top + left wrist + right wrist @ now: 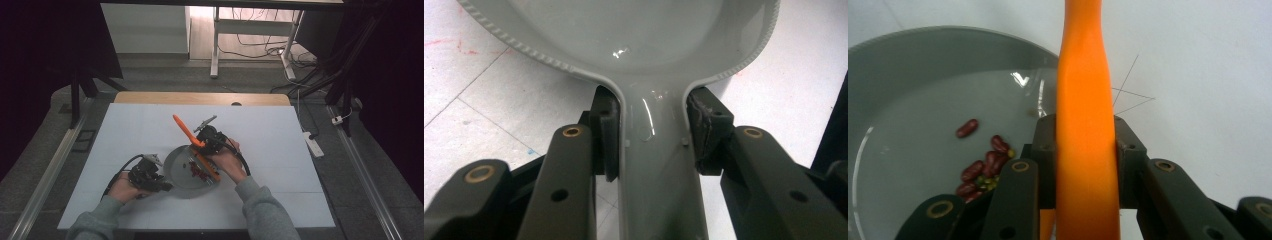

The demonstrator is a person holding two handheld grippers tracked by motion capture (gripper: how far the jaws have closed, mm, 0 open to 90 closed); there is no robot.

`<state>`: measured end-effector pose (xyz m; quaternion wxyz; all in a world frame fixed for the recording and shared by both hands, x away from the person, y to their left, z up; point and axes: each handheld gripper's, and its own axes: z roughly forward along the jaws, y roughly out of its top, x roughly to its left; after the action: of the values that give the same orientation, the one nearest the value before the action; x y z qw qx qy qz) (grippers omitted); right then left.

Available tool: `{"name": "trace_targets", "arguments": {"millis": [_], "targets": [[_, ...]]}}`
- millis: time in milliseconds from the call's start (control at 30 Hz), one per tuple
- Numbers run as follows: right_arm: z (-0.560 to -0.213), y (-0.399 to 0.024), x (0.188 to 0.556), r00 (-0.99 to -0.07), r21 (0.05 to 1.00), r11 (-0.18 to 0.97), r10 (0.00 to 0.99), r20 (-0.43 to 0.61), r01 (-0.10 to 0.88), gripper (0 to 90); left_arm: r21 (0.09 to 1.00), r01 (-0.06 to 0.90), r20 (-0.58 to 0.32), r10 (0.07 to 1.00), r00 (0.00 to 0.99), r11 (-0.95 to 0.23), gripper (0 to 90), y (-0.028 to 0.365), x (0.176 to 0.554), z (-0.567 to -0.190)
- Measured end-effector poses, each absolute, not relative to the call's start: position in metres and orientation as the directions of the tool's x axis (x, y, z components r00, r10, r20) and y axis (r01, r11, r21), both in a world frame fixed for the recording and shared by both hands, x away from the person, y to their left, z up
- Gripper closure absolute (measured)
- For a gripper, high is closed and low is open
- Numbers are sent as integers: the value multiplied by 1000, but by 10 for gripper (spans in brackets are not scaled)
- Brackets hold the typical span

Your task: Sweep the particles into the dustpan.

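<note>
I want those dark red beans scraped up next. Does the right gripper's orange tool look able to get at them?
Probably yes: the right gripper is shut on the orange tool, held just beside the beans lying uncovered in the grey pan.

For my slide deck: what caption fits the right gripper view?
Right gripper clamps an orange handle beside a grey pan holding beans.

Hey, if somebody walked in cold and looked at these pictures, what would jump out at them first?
Probably the bright orange plastic utensil, slanting up over the middle of the white table, clamped in the right gripper. Next, the shallow grey pan beneath it, with dark red beans clustered inside, and the left gripper closed on its handle.
</note>
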<state>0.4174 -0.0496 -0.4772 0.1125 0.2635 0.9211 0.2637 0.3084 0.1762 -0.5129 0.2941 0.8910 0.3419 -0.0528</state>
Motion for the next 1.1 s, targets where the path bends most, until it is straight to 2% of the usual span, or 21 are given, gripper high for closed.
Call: {"name": "trace_targets", "arguments": {"millis": [133,167,300,567,767,1100], "targets": [[-473,-46,410,-857,577,700,515,1,421,705,487,640,-293,579,761,-594,615,176,309,-513],[-470,-41,405,-877,584,706,479,24,401,704,488,639,-293,578,762,-595,615,176,309,-513],[-463,-37,398,-893,608,709,451,-2,357,704,487,640,-293,579,761,-595,615,176,308,-513],[-450,-59,405,-853,627,684,519,-57,374,704,489,636,-293,575,764,-597,615,177,309,-514],[-454,-86,413,-807,622,651,588,-51,435,704,489,636,-293,575,764,-597,615,177,308,-513],[-460,-119,415,-770,616,623,637,-41,483,704,493,637,-296,574,764,-593,615,178,307,-513]]}}
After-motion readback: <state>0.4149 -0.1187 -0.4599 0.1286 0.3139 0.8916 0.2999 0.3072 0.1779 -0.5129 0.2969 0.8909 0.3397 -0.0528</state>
